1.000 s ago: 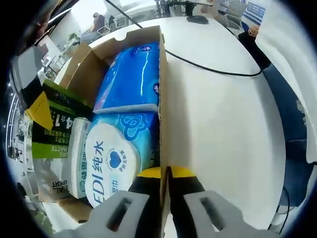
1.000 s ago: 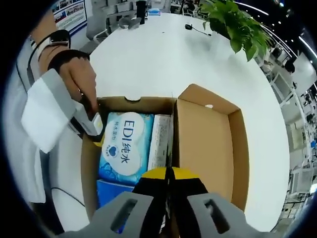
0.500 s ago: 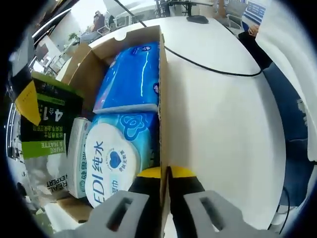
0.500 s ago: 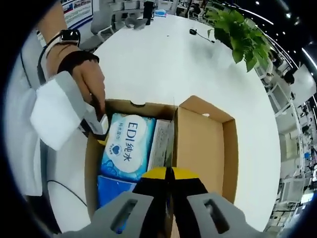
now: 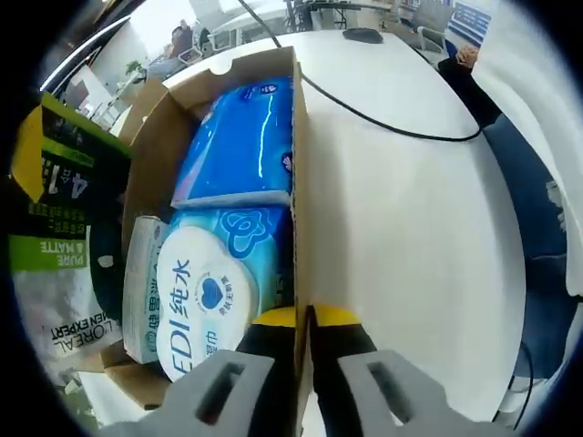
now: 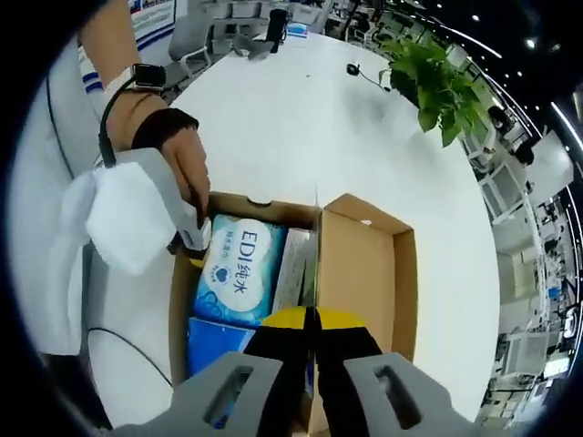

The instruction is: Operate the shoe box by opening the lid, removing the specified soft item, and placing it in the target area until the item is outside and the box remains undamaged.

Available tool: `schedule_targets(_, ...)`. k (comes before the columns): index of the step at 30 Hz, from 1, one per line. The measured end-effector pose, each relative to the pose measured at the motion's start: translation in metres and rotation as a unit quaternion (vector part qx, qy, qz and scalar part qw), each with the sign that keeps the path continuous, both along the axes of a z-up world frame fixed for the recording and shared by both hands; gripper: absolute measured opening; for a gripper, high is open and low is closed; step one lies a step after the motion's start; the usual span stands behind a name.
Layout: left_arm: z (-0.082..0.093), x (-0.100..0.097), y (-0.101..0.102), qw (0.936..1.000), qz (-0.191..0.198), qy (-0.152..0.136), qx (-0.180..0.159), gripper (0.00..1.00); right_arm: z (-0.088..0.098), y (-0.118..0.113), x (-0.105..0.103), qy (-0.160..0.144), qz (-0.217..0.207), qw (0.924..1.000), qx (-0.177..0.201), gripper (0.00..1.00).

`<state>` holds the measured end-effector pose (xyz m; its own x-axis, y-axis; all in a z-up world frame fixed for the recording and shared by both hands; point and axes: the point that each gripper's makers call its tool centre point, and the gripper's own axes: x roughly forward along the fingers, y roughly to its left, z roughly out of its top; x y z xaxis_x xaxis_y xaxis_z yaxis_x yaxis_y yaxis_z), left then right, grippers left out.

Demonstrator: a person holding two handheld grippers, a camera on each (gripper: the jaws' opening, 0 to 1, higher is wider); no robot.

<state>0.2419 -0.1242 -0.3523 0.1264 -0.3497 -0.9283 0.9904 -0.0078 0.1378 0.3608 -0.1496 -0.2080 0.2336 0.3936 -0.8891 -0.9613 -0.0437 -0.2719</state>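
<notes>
Item 1, shoe box point(image 5: 299, 137): brown cardboard, open, standing on the white table point(image 5: 410, 228). In the right gripper view I saw the lid point(image 6: 360, 273) folded back flat beside the box body, its inside bare.

Item 2, contents: a round-labelled pale blue pack of wipes point(image 5: 214, 291) lay at the near end in the left gripper view, a blue soft tissue pack point(image 5: 244, 137) beyond it, touching end to end. A slim white pack point(image 5: 141, 282) stood on edge beside the wipes, against the far wall. All three were inside the box (none on the table).

Item 3, green and white sachet point(image 5: 55, 228): it appeared at the left edge of the left gripper view, raised over the box's far wall. I could not tell from that view what held it.

Item 4, left claw point(image 5: 305, 364): jaws pressed together on the near side wall of the box, the cardboard edge running up between the yellow tips. In the right gripper view I noted the same claw point(image 6: 191, 244) at the box's corner, a person's hand point(image 6: 173, 164) on its grip.

Item 5, right claw point(image 6: 310, 364): jaws drawn together, a thin edge rising from between the yellow tips; I could not tell what that edge belonged to.

Item 6, surroundings: a black cable point(image 5: 383, 123) crossed the table; a potted green plant point(image 6: 437, 86) stood at the table's far side.
</notes>
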Motion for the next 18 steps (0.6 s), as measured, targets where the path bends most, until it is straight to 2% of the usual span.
schedule_targets(6,0.000,0.000,0.000,1.0000,0.000,0.001,0.000,0.02,0.009,-0.003,-0.002,-0.013,0.000,0.9999,0.003,0.00)
schedule_targets(18,-0.001,0.000,0.000,1.0000,-0.002,0.000,0.003,0.02,0.021,-0.011,-0.014,-0.019,-0.017,0.9995,0.018,0.00)
